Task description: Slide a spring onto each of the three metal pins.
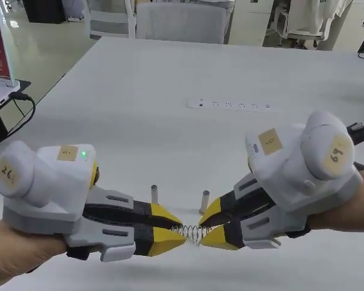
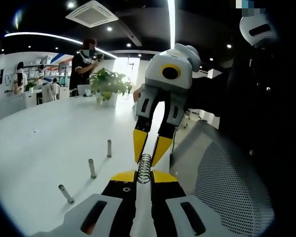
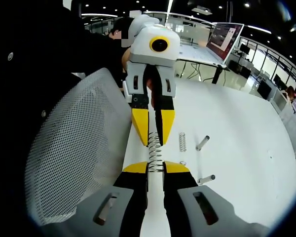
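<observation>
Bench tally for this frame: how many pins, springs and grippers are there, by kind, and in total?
Pins: 3
Springs: 2, one gripped at both ends, one on the table
Grippers: 2, left gripper and right gripper
Total: 7

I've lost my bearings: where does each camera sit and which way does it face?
Head view: on the headset, looking down at the white workbench; both wrists show, left gripper and right gripper pinching a small coiled metal spring.
Left gripper view: on the left gripper, facing the right one; own jaws below.
Right gripper view: mirrored, facing the left gripper.
Shared: the spring, upright metal pins.
</observation>
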`<state>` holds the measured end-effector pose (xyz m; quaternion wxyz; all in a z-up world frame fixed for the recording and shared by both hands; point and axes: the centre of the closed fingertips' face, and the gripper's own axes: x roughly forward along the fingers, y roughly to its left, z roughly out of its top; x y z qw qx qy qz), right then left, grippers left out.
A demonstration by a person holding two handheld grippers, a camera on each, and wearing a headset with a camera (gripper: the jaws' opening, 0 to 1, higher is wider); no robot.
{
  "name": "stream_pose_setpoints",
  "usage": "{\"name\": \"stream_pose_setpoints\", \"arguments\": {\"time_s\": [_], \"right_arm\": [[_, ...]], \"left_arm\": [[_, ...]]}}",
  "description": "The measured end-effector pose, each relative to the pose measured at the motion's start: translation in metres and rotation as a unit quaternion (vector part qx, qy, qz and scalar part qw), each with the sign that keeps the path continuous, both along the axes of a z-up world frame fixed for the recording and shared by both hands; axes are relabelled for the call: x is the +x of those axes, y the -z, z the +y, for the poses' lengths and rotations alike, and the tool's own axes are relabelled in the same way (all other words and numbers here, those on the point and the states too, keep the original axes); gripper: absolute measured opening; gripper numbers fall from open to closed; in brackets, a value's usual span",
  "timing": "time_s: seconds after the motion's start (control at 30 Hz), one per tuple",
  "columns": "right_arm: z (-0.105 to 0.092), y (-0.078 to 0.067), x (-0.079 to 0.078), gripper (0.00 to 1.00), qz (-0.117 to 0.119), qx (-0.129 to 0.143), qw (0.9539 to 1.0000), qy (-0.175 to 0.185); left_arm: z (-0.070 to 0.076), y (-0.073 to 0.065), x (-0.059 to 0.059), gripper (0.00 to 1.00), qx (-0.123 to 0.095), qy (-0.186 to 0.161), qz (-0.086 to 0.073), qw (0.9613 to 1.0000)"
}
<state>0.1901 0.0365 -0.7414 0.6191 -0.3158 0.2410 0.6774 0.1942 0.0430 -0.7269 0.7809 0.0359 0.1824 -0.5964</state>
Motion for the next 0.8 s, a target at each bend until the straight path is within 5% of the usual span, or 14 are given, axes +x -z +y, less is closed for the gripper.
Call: {"name": "stream_pose_setpoints", "arguments": {"time_s": [0.47,0.57,0.8], "right_arm": [[0.003,0.003,-0.002,0.10,0.013,0.010,0.9999,0.002],[0.002,0.009,-0.002,0.11,0.015,0.005,0.9999,0.002],[0.002,0.009,-0.001,0.09,0.018,0.011,0.9998,0.008]], "left_arm": [[-0.001,-0.004,-0.002,0.02,-0.004,0.006,-0.005,1.0000],[-0.003,-0.015,-0.002,0.02,-0.030,0.003,-0.003,0.9996],[-0.004,-0.014,-0.003,0.02,-0.026,0.005,-0.003,0.9997]]}}
